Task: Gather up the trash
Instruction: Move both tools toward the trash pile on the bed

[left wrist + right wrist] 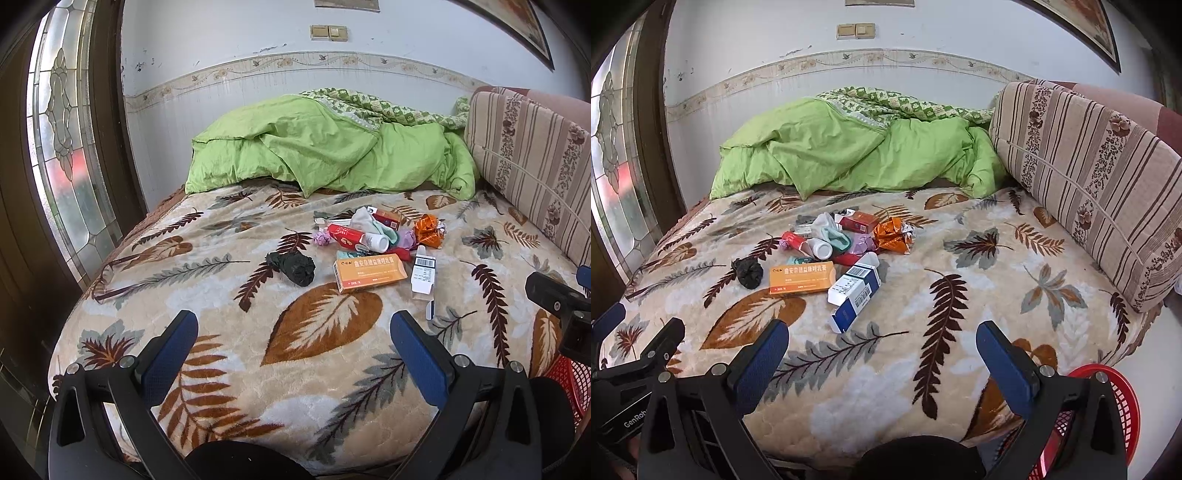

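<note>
Both grippers' fingers gape empty; the blue-white carton (855,293) lies ahead-left of my right gripper (882,350), long axis toward it, nearer.

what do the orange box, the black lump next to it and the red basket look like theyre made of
Orange box: likely matte printed cardboard, with flat faces and crisp folded edges.
Black lump: probably thin plastic film, crumpled, slightly shiny creases.
Red basket: seemingly moulded plastic, with an open lattice wall and a smooth rim.
</note>
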`<action>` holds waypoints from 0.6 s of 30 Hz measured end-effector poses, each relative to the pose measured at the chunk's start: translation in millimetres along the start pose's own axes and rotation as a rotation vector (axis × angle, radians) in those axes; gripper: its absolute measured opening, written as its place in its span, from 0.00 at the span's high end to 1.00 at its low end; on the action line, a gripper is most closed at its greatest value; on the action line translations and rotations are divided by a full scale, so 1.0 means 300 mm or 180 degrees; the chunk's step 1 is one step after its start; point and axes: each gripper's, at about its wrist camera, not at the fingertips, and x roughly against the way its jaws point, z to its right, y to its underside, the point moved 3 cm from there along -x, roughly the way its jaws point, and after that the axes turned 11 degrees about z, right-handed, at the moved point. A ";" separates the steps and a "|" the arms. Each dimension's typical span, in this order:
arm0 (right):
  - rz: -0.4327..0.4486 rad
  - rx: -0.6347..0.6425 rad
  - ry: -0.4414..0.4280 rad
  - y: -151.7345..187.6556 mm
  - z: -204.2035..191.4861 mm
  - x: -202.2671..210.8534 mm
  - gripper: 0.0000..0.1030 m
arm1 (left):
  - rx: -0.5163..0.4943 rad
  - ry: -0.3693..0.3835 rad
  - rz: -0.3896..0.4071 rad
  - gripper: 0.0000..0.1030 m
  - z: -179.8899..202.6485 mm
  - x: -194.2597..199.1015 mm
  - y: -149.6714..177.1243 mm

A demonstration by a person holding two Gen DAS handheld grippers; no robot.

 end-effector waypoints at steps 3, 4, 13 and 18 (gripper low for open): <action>-0.0016 0.0001 0.0010 0.001 0.003 -0.003 0.01 | -0.0004 0.0009 0.0001 0.00 -0.001 0.001 -0.001; -0.0025 0.0003 0.0009 0.003 0.002 -0.004 0.01 | -0.0007 0.0006 0.0002 0.00 -0.002 0.001 -0.001; -0.0100 -0.0015 0.0026 0.008 0.011 -0.015 0.01 | -0.0008 0.0012 -0.0003 0.00 -0.002 0.001 -0.004; -0.0117 -0.0017 0.0030 0.012 0.011 -0.016 0.01 | -0.0010 0.0017 -0.0006 0.00 -0.003 0.002 -0.004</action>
